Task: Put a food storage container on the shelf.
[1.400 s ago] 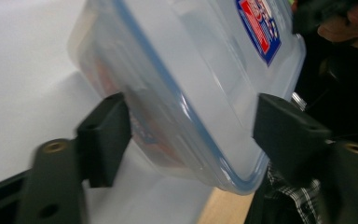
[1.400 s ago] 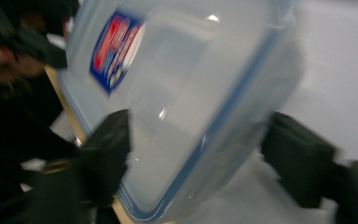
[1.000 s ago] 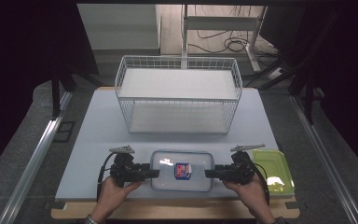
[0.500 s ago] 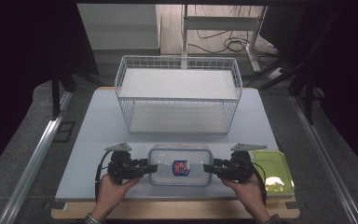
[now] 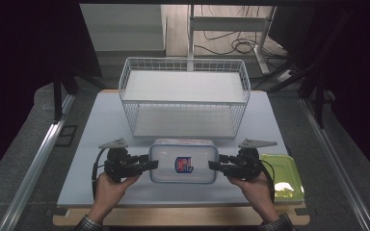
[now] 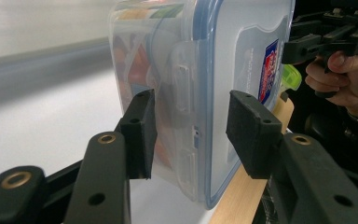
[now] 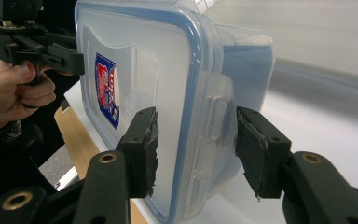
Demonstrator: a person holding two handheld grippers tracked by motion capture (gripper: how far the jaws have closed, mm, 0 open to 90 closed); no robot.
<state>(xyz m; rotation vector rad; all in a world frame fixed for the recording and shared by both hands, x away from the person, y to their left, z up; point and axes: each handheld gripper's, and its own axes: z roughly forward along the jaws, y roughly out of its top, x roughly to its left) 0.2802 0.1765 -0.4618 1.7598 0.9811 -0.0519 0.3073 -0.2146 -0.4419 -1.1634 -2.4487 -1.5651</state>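
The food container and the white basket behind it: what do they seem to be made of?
The food container looks like clear, slightly frosted plastic: coloured contents show through its wall, and its lid has a blue rim and moulded latches. The white basket seems to be coated metal wire, judging by its thin open grid, though the coating cannot be confirmed.

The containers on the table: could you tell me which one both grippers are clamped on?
The clear lidded box with the blue seal and red-blue label, held at its end latches; the wire basket and green tray sit untouched.
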